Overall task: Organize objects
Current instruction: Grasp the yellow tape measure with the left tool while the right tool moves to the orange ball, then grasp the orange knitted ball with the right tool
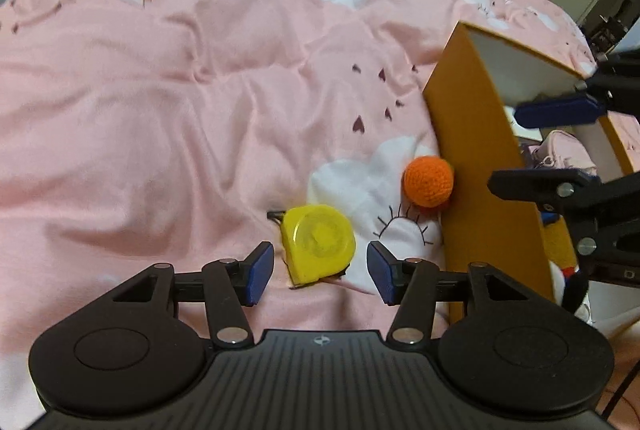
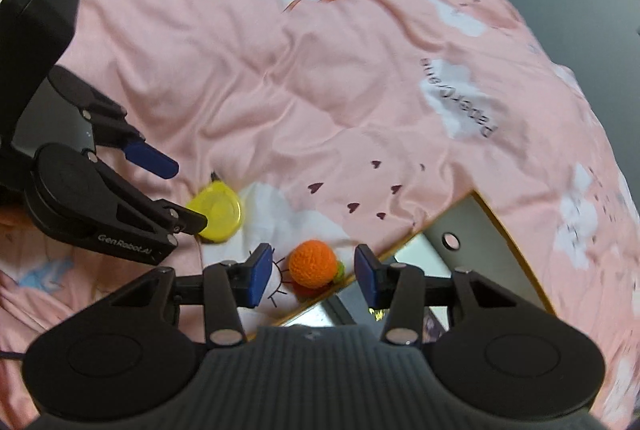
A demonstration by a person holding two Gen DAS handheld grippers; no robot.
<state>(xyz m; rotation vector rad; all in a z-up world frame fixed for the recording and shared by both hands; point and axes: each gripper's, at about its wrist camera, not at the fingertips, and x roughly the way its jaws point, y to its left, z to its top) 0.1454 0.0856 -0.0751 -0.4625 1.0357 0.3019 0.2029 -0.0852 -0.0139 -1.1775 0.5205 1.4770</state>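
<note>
A yellow tape measure [image 1: 318, 244] lies flat on the pink bed cover [image 1: 160, 110], low in the middle of the left wrist view, and it is framed by the left gripper [image 1: 320, 270], whose jaws are spread wide to either side of it without touching it; nothing is held. That placement is judged to be a line-up for a grasp, the case being set between the blue pads so that a closing would catch its sides. An orange crocheted ball [image 2: 313, 263] rests on the cover just beside the tape, against the wall of an orange-sided box [image 1: 472, 166] seen at the right of the left wrist view. In the right wrist view the ball sits low at centre, between the wide-open jaws of the right gripper [image 2: 312, 274], which also holds nothing. The box stands open with soft toys dimly seen inside, so it is taken to be the place meant for the loose things. Both grippers appear aimed at separate objects at once. The soft, wrinkled cover may let the ball roll when nudged.
</note>
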